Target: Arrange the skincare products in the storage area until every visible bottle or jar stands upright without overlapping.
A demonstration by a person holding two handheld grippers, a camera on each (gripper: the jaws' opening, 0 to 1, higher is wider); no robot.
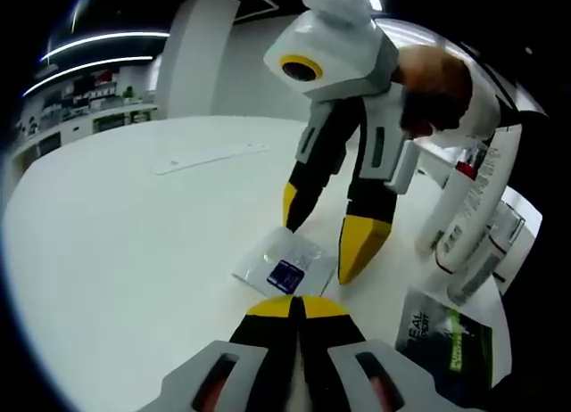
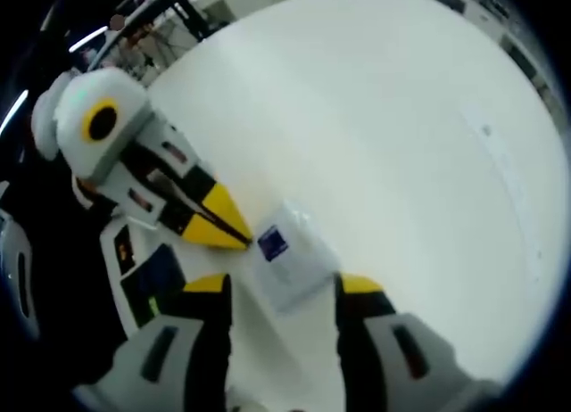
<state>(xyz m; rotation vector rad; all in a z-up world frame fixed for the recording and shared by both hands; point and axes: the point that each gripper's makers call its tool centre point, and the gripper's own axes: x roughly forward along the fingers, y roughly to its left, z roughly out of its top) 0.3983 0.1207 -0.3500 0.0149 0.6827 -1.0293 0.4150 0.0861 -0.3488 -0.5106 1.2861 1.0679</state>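
Note:
A small white packet [image 1: 284,262] with a blue label lies flat on the white table [image 1: 116,234]. My left gripper [image 1: 297,305] is shut, its yellow tips pressed together at the packet's near edge. My right gripper [image 1: 319,249] comes down from above, open, one yellow tip on either side of the packet's far end. In the right gripper view the packet [image 2: 290,256] lies between my right gripper's [image 2: 284,287] spread jaws, and the left gripper [image 2: 234,232] points at its labelled corner. I cannot tell whether the left tips pinch the packet.
Several white tubes [image 1: 459,220] stand or lean together at the table's right edge. A dark box [image 1: 451,341] with green lettering lies flat in front of them. A flat white strip [image 1: 210,156] lies farther back on the table.

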